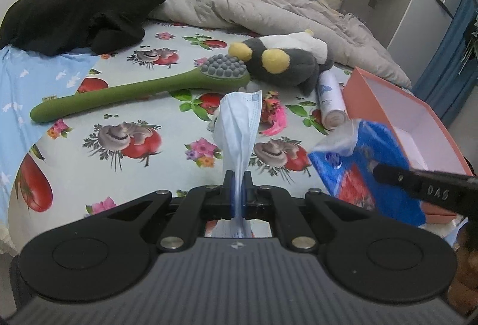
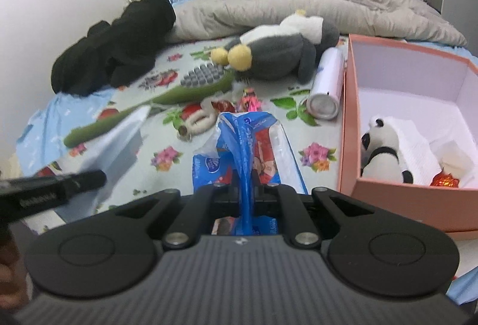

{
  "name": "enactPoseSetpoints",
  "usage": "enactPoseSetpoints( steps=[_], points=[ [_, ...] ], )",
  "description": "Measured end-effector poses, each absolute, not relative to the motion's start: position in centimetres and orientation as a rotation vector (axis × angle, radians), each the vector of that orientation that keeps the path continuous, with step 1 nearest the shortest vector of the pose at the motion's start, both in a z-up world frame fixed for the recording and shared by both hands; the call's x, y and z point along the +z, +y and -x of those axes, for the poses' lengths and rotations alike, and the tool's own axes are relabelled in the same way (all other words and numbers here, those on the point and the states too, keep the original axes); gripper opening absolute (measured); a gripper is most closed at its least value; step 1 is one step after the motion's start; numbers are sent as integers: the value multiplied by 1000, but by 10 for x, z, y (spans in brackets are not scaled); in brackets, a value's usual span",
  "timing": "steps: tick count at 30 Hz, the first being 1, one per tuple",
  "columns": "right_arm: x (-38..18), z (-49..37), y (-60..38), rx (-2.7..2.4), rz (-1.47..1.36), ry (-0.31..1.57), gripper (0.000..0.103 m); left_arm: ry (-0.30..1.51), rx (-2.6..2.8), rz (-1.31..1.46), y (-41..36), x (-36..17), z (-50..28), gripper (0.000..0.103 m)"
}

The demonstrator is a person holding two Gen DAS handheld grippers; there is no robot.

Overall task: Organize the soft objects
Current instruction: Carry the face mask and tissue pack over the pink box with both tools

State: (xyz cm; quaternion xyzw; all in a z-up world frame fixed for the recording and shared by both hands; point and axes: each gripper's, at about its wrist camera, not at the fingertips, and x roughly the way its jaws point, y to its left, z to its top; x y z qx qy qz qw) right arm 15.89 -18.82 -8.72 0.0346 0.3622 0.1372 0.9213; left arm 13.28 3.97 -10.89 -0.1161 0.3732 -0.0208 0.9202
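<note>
Left claw (image 1: 238, 175), angled downward, pinches a face mask (image 1: 239, 127); right claw (image 2: 245, 175) likewise clamps a tissue pack (image 2: 245, 142).

A soft pleated mask (image 1: 239, 127) (matt cloth) is seen; glossy crinkled plastic wraps the tissue pack (image 2: 248, 145); the box (image 2: 352, 127) is smooth card.

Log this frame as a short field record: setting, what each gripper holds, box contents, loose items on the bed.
setting: bed with a fruit-print sheet
left gripper: shut on a light blue face mask
right gripper: shut on a blue tissue pack
pink box: open; holds a panda plush, white paper, a red foil item
loose on bed: green massage brush, grey penguin plush, white bottle, black garment
</note>
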Motion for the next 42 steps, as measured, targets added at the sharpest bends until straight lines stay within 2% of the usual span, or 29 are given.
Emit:
enactPoseSetpoints(
  steps=[13,25,34,42],
  points=[
    [-44,-126,-220,271,-114,678,8,756,-110,253,-3,-70,-115,5],
    [-12,-95,-276,155,-136,615,8,750,-291,240,-84,-46,-118,5],
    [-11,-76,-329,35,-185,606,8,752,-415,212,-140,-36,-131,5],
    [-12,-93,-374,-36,-221,612,8,784,-483,181,-190,-35,-173,5]
  ],
)
